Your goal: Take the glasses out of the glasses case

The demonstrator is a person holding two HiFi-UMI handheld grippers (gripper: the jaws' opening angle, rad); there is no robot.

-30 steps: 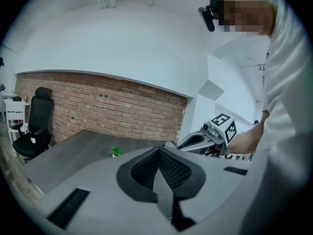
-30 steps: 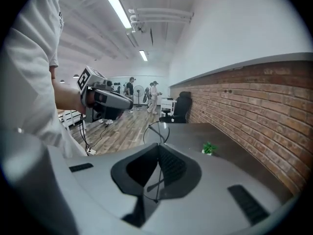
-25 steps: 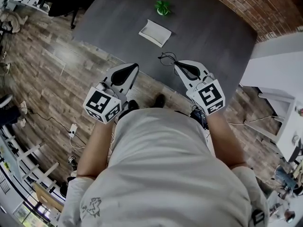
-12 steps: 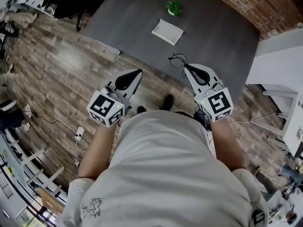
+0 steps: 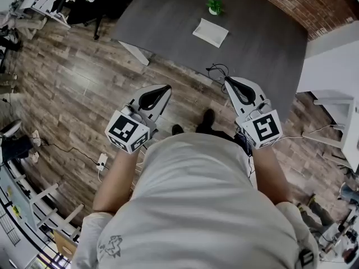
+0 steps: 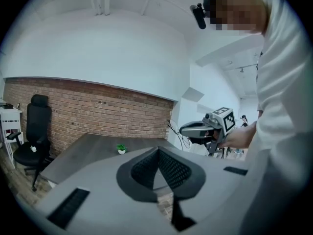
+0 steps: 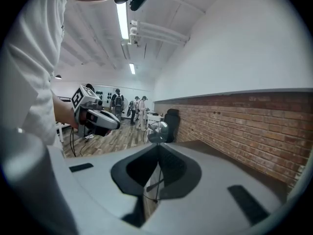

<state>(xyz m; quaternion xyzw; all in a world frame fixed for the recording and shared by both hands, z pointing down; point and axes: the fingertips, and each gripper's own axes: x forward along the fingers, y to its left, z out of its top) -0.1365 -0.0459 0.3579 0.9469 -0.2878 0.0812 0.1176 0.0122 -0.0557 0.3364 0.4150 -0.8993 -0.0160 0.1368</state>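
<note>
My left tongs [image 6: 157, 152] sit closed, pads meeting with nothing between them. Beyond lies the dark surface [image 6: 93, 148] with a small potted plant [image 6: 121, 150] (brick wall [image 6: 98, 116] behind). At right, a hand [image 6: 239, 137] holds the right tongs [image 6: 182, 129], thin glasses [image 6: 177, 137] dangling at their tip.

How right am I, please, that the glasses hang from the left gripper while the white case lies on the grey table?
Not quite: the head view shows the glasses hanging from the right gripper, shut on them; the white case does lie on the grey table.
</note>
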